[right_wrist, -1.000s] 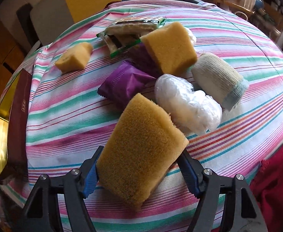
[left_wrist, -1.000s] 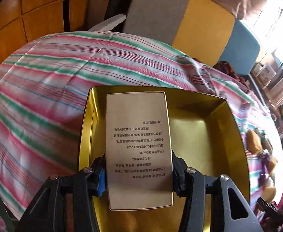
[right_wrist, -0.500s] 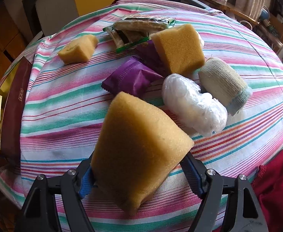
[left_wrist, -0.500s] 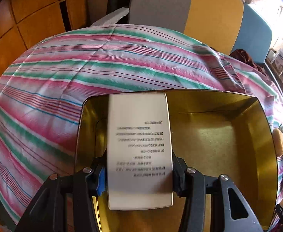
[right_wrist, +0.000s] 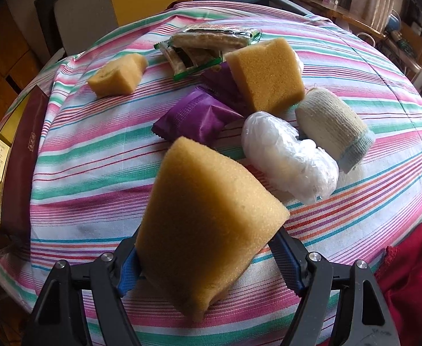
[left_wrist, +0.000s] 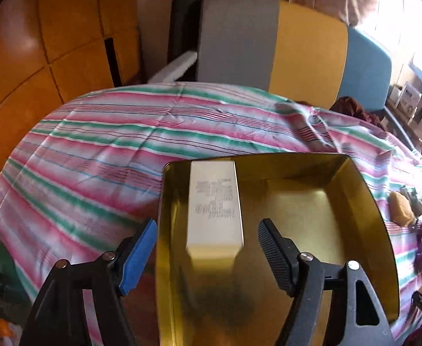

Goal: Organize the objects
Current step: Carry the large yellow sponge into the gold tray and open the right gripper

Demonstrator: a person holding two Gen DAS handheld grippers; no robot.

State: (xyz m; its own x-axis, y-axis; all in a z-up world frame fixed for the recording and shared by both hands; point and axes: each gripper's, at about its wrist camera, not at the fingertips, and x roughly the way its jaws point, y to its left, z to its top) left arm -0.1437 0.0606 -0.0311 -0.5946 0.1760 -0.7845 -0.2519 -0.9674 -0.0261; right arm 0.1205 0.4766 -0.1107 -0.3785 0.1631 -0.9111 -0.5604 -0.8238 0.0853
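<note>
The open gold-coloured metal tin sits on the pink, green and white striped tablecloth, near the cloth's left edge as the right wrist view shows it. Its walls rise on all visible sides; the floor to the right of the box is bare gold metal. The white rectangular cardboard box with printed text lies flat in the tin, just beside the left wall. Its long axis runs from the near side toward the far wall, and its far end reaches close to that wall.

The left gripper hovers over the near part of the tin, pointing forward and down. Its jaws stand apart, one on each side of the box's near end, and neither pad touches the box.

The right gripper is clamped on a large yellow sponge block, held above the cloth with one corner pointing up and forward. Beyond it lie a purple foil packet, a white crumpled plastic bundle, a cream knitted roll, a second yellow sponge block, a small yellow sponge piece and green-edged biscuit packets. A strip of bare cloth separates this group from the tin.
</note>
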